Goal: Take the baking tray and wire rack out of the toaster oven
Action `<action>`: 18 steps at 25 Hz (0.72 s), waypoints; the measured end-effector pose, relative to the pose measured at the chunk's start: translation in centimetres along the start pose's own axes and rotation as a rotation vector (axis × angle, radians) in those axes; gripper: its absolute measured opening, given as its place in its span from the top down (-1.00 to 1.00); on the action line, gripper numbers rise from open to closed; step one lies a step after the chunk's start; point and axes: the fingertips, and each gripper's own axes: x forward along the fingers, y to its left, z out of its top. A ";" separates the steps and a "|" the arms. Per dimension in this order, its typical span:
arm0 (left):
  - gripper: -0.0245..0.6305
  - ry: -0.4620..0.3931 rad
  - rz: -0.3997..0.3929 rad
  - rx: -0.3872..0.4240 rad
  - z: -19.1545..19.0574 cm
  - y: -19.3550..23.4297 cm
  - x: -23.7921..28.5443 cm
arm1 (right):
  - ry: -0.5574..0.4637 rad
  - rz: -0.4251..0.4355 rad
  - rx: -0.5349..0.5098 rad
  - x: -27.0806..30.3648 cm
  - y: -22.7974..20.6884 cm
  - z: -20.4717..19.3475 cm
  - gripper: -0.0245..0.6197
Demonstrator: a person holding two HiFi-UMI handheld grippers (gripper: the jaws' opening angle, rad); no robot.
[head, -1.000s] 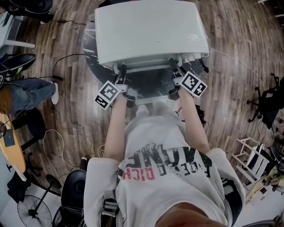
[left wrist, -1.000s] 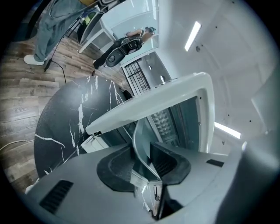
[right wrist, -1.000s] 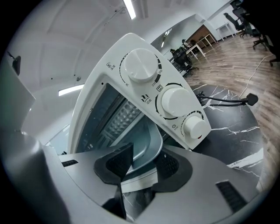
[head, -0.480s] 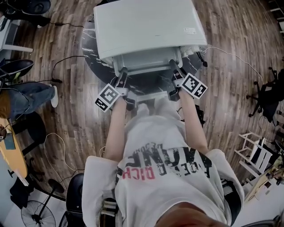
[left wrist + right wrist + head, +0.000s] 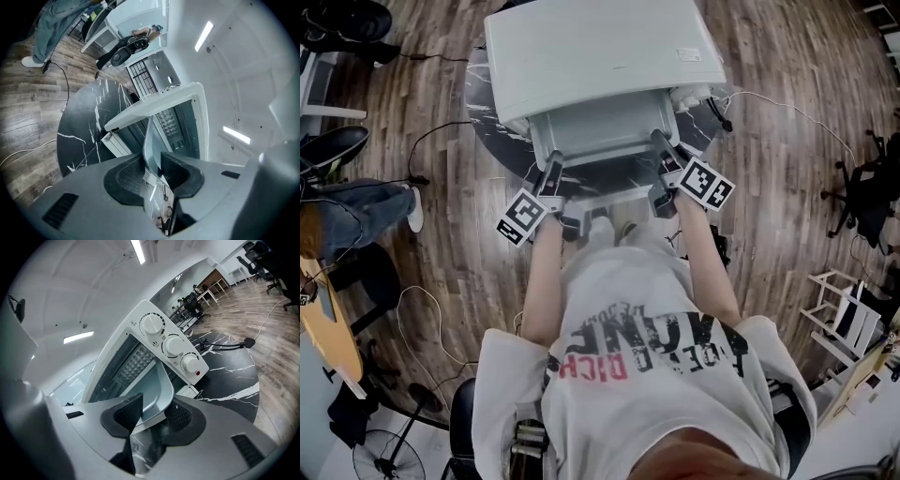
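1. A round black stone-look table top point(image 5: 492, 117) with white veins carries the load. It stands on a brown wood-plank floor point(image 5: 797, 131).
2. A white box-shaped metal toaster oven point(image 5: 600, 56) sits directly on the table and covers most of it in the head view.
3. A black cable point(image 5: 232, 345) with a plug end lies on the table, on the side where the oven's dials are.
4. On the floor, a thin black cord point(image 5: 450, 125) trails left of the table and a thin white cord point(image 5: 792, 114) trails to its right.
5. Also standing on the floor, well apart from the table, are a black office chair point(image 5: 867, 202), a white slatted rack point(image 5: 839, 319) and a black standing fan point(image 5: 382, 455).
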 end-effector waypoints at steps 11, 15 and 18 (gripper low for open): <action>0.61 -0.008 -0.014 -0.002 -2.8 -0.1 -3.5 | 0.039 0.023 -0.011 -3.5 -0.2 -1.5 0.51; 0.61 -0.018 -0.017 -0.004 -3.8 -0.2 -4.8 | 0.039 0.032 -0.016 -4.9 -0.1 -1.9 0.51; 0.61 -0.025 -0.021 -0.006 -4.9 -0.2 -5.9 | 0.036 0.041 -0.025 -6.2 -0.1 -2.3 0.51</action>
